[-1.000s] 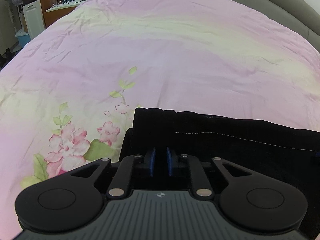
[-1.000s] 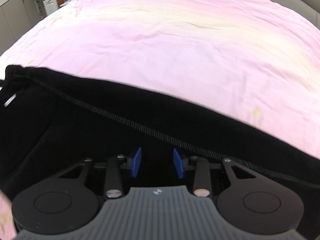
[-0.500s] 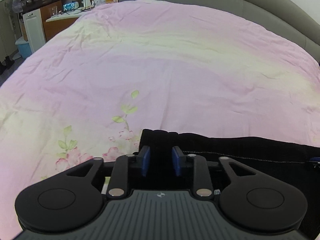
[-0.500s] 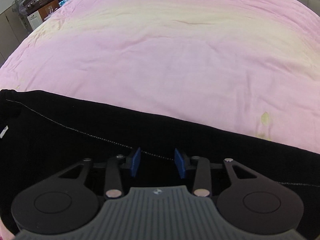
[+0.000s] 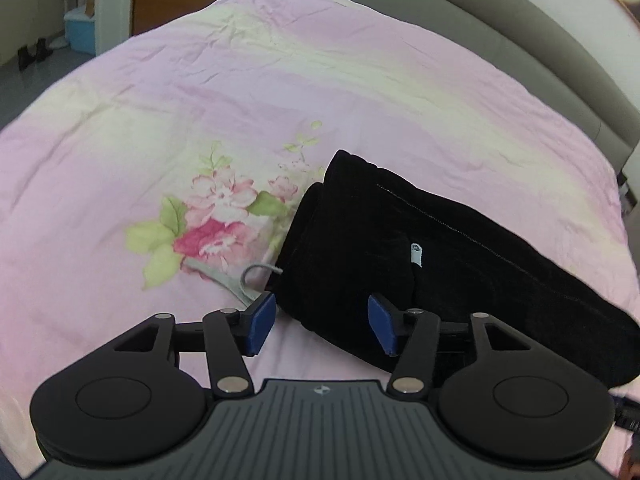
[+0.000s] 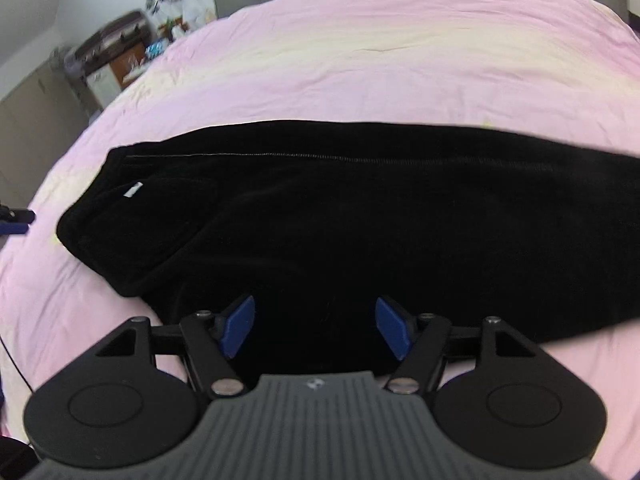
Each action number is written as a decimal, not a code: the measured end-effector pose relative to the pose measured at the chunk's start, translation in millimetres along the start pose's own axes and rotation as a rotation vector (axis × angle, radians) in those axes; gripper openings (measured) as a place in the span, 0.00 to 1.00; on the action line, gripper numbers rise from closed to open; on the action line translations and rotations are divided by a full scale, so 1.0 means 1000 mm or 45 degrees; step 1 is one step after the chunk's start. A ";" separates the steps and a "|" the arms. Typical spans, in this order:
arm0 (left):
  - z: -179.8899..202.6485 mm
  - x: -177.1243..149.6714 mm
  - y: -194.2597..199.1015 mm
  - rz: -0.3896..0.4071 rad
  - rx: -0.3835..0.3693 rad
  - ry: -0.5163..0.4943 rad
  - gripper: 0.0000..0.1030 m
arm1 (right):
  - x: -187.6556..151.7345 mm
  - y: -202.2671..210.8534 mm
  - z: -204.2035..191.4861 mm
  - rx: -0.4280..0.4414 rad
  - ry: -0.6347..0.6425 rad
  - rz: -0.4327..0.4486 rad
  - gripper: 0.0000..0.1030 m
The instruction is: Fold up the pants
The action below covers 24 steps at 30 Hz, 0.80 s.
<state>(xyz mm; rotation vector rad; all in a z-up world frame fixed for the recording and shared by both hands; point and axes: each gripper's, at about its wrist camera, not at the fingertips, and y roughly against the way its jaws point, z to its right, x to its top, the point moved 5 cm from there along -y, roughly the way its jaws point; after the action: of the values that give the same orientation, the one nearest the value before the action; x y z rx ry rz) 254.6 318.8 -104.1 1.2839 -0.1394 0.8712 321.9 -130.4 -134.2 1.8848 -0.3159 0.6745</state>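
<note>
The black pants (image 5: 460, 272) lie folded lengthwise on the pink bedspread (image 5: 280, 100), waistband end at the left with a small white tag (image 5: 416, 254) and a grey drawstring (image 5: 256, 276) sticking out. My left gripper (image 5: 322, 326) is open and empty, raised just short of the waistband corner. In the right wrist view the pants (image 6: 360, 220) stretch across as a long black band. My right gripper (image 6: 316, 330) is open and empty above their near edge.
The bedspread has a pink flower print (image 5: 216, 220) left of the pants. A grey padded headboard (image 5: 500, 20) runs along the far right. A wooden desk (image 5: 168, 4), a white cabinet and a blue bin (image 5: 80, 36) stand beyond the bed's far left.
Both grippers have opened wide, let go of the pants and pulled back and up. The pants now lie flat on the bed, folded lengthwise.
</note>
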 end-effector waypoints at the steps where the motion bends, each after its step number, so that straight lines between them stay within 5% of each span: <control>1: -0.006 -0.009 -0.004 0.007 -0.030 0.076 0.66 | -0.014 0.007 -0.002 0.019 -0.039 0.004 0.63; 7: -0.027 -0.042 -0.044 0.037 -0.134 0.413 0.67 | -0.088 0.000 -0.020 0.096 -0.262 0.003 0.63; 12: -0.037 -0.035 -0.059 0.092 -0.184 0.542 0.71 | -0.100 -0.010 -0.046 0.117 -0.235 0.035 0.63; 18: -0.036 -0.026 -0.076 0.098 -0.199 0.528 0.76 | -0.081 -0.046 -0.085 0.087 -0.028 0.080 0.61; 24: -0.031 -0.010 -0.073 0.076 -0.206 0.467 0.71 | -0.053 -0.027 -0.109 -0.043 0.184 0.311 0.50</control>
<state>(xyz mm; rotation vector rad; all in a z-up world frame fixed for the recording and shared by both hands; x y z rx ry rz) 282.5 339.6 -176.3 0.9565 0.0421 1.1094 260.1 -24.6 -155.1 1.7703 -0.4661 0.9589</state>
